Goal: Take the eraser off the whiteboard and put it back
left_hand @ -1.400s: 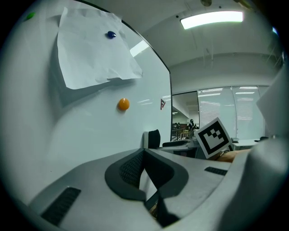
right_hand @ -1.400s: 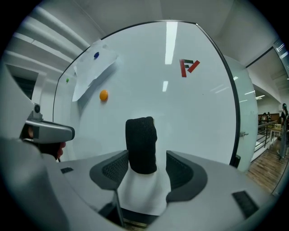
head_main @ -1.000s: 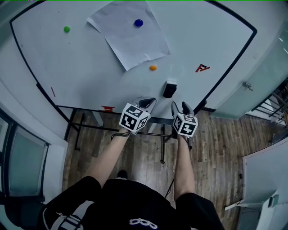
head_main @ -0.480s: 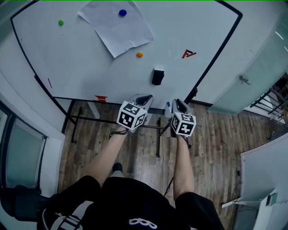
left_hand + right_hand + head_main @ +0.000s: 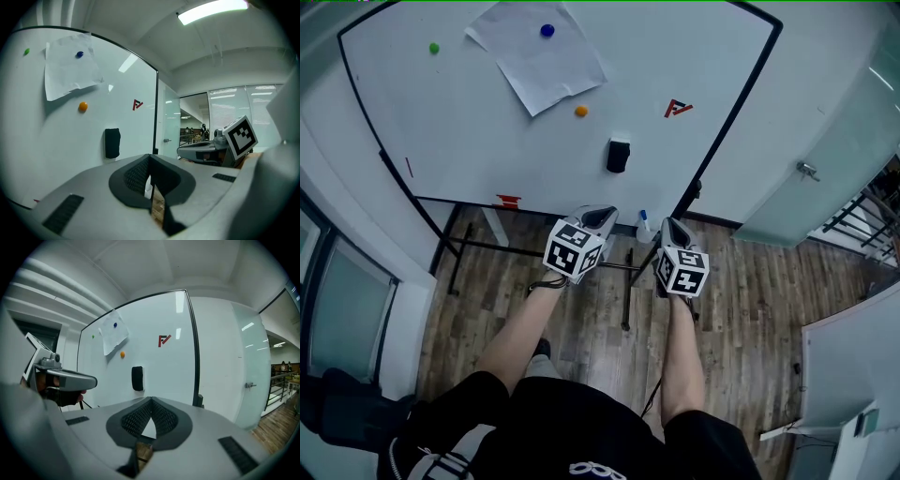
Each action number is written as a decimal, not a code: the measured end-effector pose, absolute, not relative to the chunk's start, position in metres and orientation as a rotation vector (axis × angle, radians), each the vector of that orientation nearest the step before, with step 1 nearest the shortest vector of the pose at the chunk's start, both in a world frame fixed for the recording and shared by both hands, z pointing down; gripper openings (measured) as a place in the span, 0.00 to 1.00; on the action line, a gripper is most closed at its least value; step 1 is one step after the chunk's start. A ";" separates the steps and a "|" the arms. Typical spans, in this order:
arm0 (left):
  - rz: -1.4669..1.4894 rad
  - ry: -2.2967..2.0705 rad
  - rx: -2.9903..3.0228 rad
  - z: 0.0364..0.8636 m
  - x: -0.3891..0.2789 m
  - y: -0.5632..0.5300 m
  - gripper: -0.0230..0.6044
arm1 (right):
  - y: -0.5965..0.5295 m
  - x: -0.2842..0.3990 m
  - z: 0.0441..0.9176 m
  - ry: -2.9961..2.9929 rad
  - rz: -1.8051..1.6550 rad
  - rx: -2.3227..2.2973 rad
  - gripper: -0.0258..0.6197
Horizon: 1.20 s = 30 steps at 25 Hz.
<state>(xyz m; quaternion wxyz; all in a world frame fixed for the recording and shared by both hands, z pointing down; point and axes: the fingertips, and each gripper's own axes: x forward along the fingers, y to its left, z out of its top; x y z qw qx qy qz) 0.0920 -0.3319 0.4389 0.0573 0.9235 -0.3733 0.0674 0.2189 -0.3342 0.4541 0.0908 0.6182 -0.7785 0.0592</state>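
Moved: my right gripper (image 5: 672,225) and left gripper (image 5: 602,216), back from the whiteboard (image 5: 487,131), right jaws just closed empty, left jaws together, eraser (image 5: 619,155) on the board, seemingly returned.

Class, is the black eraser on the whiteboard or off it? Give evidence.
On. The eraser sits flat on the whiteboard below the orange magnet; left gripper and right gripper are apart from it.

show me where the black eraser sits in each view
Head view: black rectangular eraser, upper centre.
Left gripper view: left of centre, mid-height.
Right gripper view: just left of centre, mid-height.
Shared landmark: small round orange magnet, up and left of the eraser in all three.
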 end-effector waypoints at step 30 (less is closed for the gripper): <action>0.259 -1.212 2.765 0.460 0.106 -0.228 0.05 | -0.218 0.222 0.466 -2.401 0.183 1.775 0.08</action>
